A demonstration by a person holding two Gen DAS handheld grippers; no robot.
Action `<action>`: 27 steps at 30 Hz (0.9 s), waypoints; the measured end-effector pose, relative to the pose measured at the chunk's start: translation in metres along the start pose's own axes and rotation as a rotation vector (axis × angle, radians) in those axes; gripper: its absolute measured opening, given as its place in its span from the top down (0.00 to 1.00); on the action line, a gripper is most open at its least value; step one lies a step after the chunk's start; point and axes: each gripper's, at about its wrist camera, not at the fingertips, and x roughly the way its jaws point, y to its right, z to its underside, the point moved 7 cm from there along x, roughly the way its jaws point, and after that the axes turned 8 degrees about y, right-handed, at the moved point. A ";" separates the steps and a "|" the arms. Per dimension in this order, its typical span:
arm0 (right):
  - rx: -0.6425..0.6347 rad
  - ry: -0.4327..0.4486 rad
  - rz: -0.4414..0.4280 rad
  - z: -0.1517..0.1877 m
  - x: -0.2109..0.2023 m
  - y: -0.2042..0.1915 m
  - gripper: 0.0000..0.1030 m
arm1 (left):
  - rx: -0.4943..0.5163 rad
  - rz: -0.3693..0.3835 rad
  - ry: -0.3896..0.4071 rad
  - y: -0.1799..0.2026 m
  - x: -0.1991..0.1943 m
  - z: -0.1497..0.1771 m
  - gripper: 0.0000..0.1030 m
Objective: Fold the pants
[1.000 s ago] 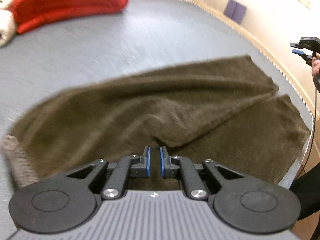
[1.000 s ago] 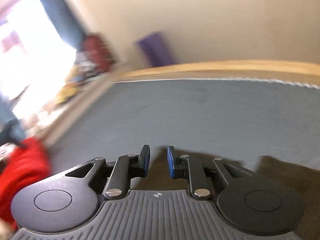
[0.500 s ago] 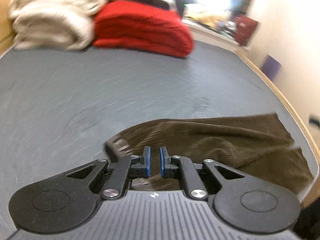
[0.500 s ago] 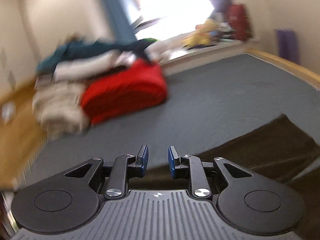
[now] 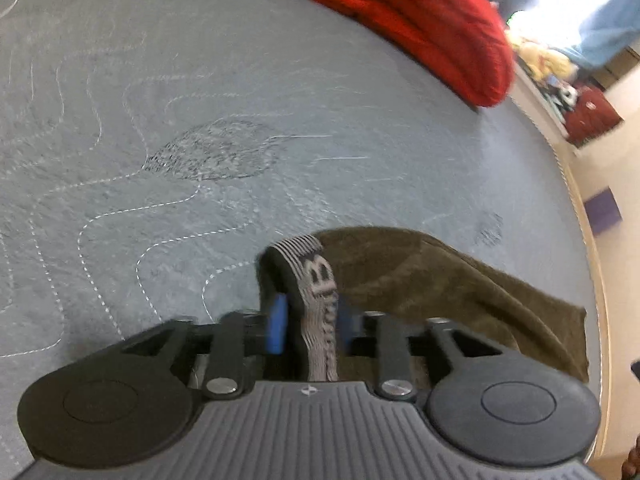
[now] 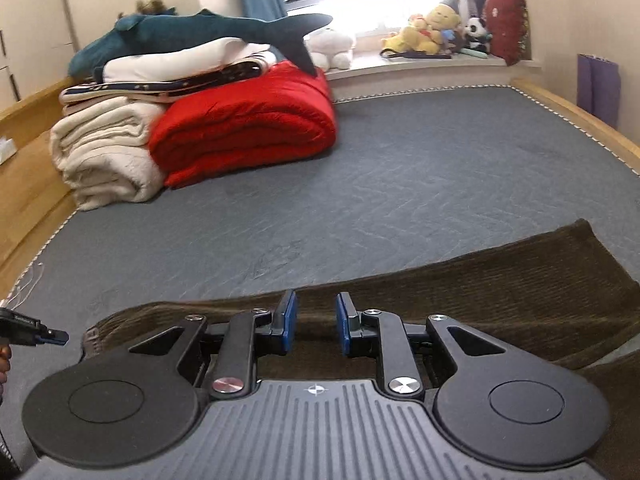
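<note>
Dark olive-brown pants (image 5: 440,280) lie on the grey mattress (image 5: 200,120), with their grey elastic waistband (image 5: 320,280) at the near end. My left gripper (image 5: 310,322) sits at that waistband and its jaws are opening. The band stands up between the blue pads, which do not press on it. In the right wrist view the pants (image 6: 480,292) stretch across under my right gripper (image 6: 316,324). It hovers over the fold's long edge, open a small way with nothing between its pads. The left gripper (image 6: 52,336) shows at that view's left edge, beside the waistband (image 6: 90,336).
A folded red blanket (image 6: 248,128) and a cream blanket (image 6: 104,152) are stacked at the far left of the mattress, with a blue shark plush (image 6: 200,32) on top. Soft toys (image 6: 428,28) line the windowsill. A wooden bed frame (image 6: 580,112) runs along the right.
The left gripper swung along the pants to the waistband end, and its jaws went from shut to apart around the band. The right gripper's view turned from the wall to the bed's far end.
</note>
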 end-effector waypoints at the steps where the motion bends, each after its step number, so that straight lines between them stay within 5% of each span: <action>1: -0.002 -0.002 0.005 0.001 0.005 0.002 0.78 | -0.021 -0.008 -0.012 -0.004 0.011 -0.001 0.42; 3: 0.000 -0.010 0.010 0.001 0.012 0.005 0.78 | -0.057 -0.038 -0.026 -0.012 0.029 -0.002 0.34; 8: 0.002 -0.019 0.018 0.000 0.022 0.010 0.78 | -0.147 -0.009 -0.075 -0.021 0.057 -0.007 0.34; 12: 0.021 -0.030 0.031 0.000 0.026 0.016 0.78 | -0.038 -0.020 -0.083 -0.005 0.072 0.000 0.35; 16: 0.030 -0.031 0.050 0.001 0.027 0.020 0.78 | 0.063 -0.046 -0.048 0.002 0.068 -0.008 0.65; 18: 0.033 -0.029 0.061 0.001 0.027 0.021 0.78 | 0.084 -0.045 0.052 0.006 0.051 -0.025 0.66; 20: 0.034 -0.026 0.066 0.001 0.026 0.022 0.78 | 0.126 -0.051 0.095 0.011 0.040 -0.030 0.65; 25: 0.032 -0.019 0.079 0.002 0.024 0.023 0.78 | 0.112 -0.143 -0.073 -0.002 0.044 -0.004 0.43; 27: 0.038 -0.021 0.081 0.002 0.023 0.023 0.78 | 0.110 -0.115 -0.101 -0.002 0.033 0.002 0.36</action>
